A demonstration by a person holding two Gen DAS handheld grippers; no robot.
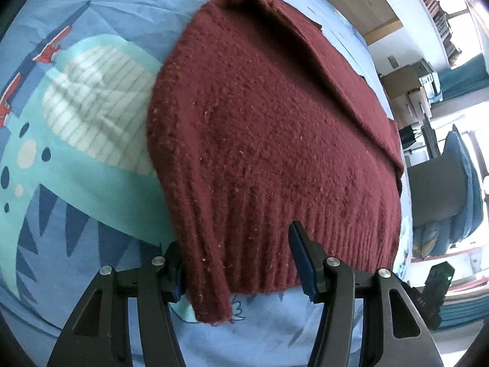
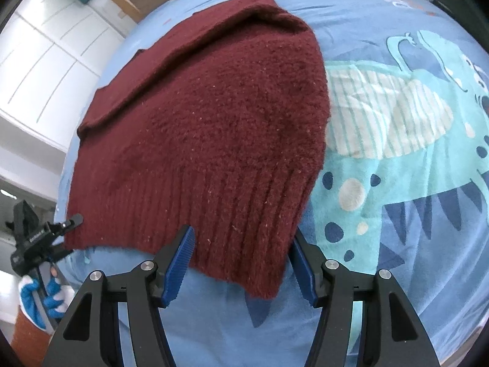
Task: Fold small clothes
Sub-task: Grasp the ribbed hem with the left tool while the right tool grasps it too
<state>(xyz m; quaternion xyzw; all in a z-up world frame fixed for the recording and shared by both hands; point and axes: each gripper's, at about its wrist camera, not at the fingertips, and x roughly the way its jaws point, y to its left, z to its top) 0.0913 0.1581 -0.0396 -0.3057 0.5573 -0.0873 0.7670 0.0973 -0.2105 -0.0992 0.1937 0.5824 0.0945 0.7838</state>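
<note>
Your left gripper (image 1: 241,263) and right gripper (image 2: 243,263) both sit released, jaws straddling the maroon sweater's (image 1: 269,140) ribbed hem. Sweater lies folded on the dinosaur-print bedsheet (image 2: 397,214).

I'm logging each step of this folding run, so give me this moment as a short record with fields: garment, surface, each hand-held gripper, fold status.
garment: dark red knit sweater, ribbed hem toward the cameras, far part already folded over
surface: blue bedsheet with a teal dinosaur print
left hand-held gripper: jaws apart, straddling a hem corner of the sweater
right hand-held gripper: jaws apart, straddling the other hem corner
contact: fabric lies between the fingers of each, neither pinched shut
fold status: partly folded, hem not yet lifted
background: cardboard boxes beyond the bed
</note>
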